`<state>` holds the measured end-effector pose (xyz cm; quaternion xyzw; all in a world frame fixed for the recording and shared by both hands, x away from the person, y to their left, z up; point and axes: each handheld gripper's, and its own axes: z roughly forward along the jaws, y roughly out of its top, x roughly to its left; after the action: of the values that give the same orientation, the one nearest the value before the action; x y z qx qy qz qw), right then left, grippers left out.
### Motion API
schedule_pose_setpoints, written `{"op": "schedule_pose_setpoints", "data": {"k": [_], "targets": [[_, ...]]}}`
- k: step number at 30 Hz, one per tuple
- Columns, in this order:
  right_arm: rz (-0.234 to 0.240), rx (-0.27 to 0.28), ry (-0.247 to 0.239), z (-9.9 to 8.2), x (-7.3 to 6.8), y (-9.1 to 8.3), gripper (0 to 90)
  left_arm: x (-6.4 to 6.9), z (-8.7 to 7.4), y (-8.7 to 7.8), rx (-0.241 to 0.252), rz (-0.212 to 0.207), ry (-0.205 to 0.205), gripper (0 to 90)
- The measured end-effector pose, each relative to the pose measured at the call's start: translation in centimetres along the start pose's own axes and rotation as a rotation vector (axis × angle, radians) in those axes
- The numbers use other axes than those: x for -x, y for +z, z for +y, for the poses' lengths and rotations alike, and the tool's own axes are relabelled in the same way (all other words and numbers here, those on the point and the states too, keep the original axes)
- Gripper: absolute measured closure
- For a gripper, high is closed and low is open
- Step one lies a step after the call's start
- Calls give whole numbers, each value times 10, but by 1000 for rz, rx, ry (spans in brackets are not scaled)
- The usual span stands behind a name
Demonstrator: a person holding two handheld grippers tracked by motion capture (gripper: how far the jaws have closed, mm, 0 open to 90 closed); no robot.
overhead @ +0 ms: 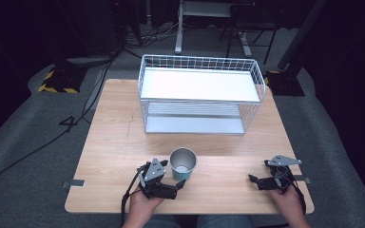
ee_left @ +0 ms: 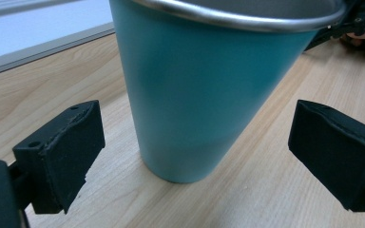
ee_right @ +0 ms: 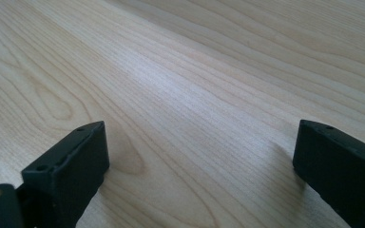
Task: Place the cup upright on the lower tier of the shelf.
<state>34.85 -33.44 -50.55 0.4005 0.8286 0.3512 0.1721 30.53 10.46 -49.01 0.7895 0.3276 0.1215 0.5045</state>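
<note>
While both tools gape, the left tool (ee_left: pixel 195 156) flanks the teal cup (ee_left: pixel 204 90), untouched.

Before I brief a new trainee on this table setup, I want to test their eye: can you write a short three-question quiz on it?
1. True or false: the left gripper is clamped on the cup.
2. Where does the cup stand? A) on the rack's top shelf B) on the table, in front of the wire rack C) lying on its side
3. What lies between the jaws of the right gripper?

Key:
1. False: the jaws stand wide on either side of the cup, not touching it.
2. B.
3. Nothing but bare wooden tabletop; the jaws are open.
</note>
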Motion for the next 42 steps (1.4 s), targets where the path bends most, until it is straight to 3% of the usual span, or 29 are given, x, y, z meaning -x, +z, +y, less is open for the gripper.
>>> {"op": "schedule_pose_setpoints", "data": {"k": [8,11,23,30,33,42], "targets": [[0,0,0,0,0,0,52,-2,-2,15,-26,20,-21,97],[-1,0,0,0,0,0,52,-2,-1,17,-14,13,-25,126],[-9,1,2,0,0,0,58,4,5,29,-40,20,20,138],[-11,2,3,0,0,0,58,4,7,33,-85,37,23,156],[-12,1,5,0,-1,0,58,5,7,34,-88,55,28,215],[-12,2,6,0,0,0,59,6,7,34,-90,55,37,223]]}}
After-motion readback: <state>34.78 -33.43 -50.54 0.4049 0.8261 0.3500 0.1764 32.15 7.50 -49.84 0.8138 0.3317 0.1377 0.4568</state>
